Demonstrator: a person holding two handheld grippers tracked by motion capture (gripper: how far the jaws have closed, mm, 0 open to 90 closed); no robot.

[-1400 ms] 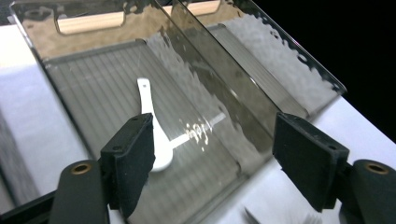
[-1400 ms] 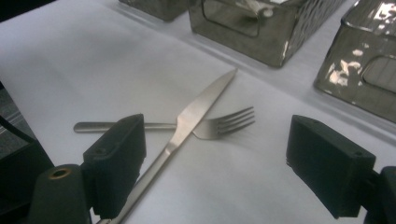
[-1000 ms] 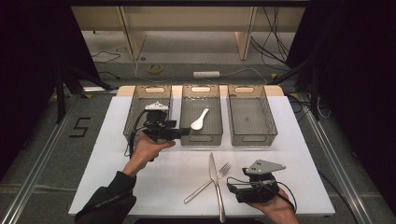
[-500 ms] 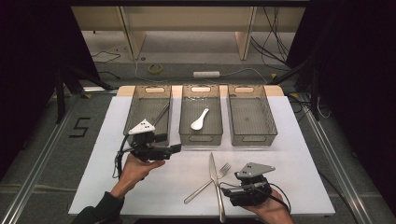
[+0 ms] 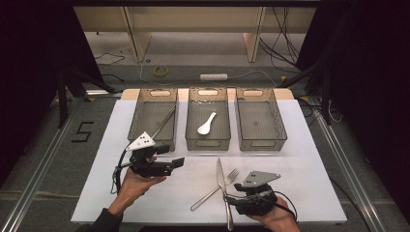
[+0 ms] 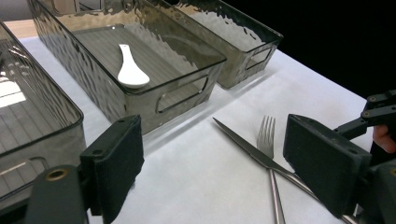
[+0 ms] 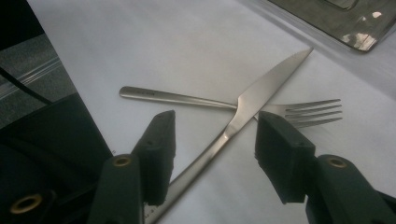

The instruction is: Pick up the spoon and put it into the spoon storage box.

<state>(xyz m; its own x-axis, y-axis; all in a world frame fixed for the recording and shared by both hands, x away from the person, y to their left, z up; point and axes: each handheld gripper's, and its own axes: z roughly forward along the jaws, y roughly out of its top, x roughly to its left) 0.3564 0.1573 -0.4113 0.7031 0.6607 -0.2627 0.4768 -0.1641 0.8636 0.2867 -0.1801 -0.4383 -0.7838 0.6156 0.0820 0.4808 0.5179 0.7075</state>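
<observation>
On the white table top [image 5: 300, 159], the left gripper [image 5: 175, 162] hovers just in front of the leftmost of three smoky clear plastic bins [image 5: 153, 118], its jaws wide apart with nothing between them. That bin holds a thin metal rod-like utensil [image 5: 163, 123] leaning against its wall; what it is I cannot tell. The middle bin [image 5: 208, 140] holds a white ceramic soup spoon [image 5: 206, 124], seen also in the left gripper view [image 6: 131, 69]. The third bin [image 5: 260, 121] stands to the right.

Nearer the person, a long stainless steel table knife [image 5: 222, 188] lies across a stainless steel fork [image 5: 212, 191], the two touching where they cross. The right gripper [image 5: 232, 199] sits low over the knife's handle. In the right gripper view its jaws have just been closing and stand half open, one on each side of the knife [image 7: 243, 109], the handle running between the pads [image 7: 161, 154] without being pressed. The fork [image 7: 299, 112] lies just beyond the jaw tips, under the blade.
</observation>
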